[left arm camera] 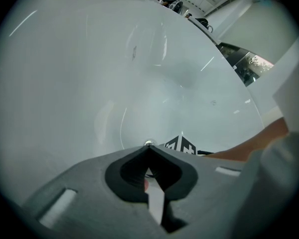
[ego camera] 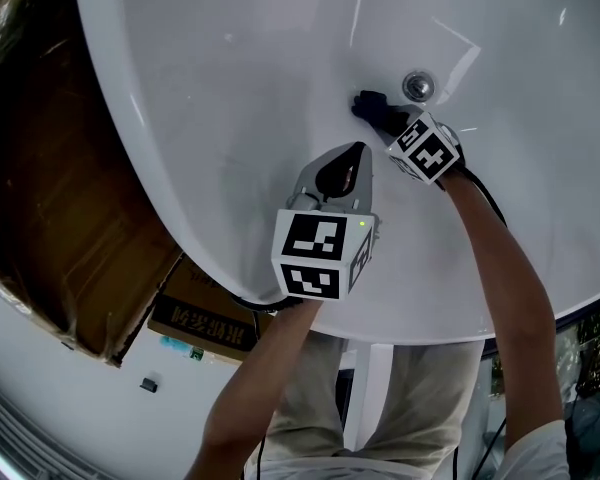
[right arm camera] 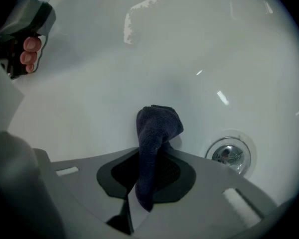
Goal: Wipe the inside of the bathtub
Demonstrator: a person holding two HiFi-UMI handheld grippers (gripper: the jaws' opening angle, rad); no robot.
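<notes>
The white bathtub [ego camera: 230,78] fills the head view, its chrome drain [ego camera: 418,86] at the upper right. My right gripper [ego camera: 375,110] is shut on a dark blue cloth [right arm camera: 157,133], which presses against the tub floor just left of the drain [right arm camera: 230,153]. In the head view the cloth [ego camera: 372,106] shows as a dark wad beside the drain. My left gripper [ego camera: 342,168] hangs over the tub's near wall, shut with nothing in it; its jaws meet at a point [left arm camera: 148,146] above the white basin [left arm camera: 114,83].
Left of the tub stands brown cardboard [ego camera: 70,228], with a printed box [ego camera: 205,318] on the white floor below the rim. The person's legs [ego camera: 380,398] stand against the tub's near edge. A cable [ego camera: 490,203] runs along the right forearm.
</notes>
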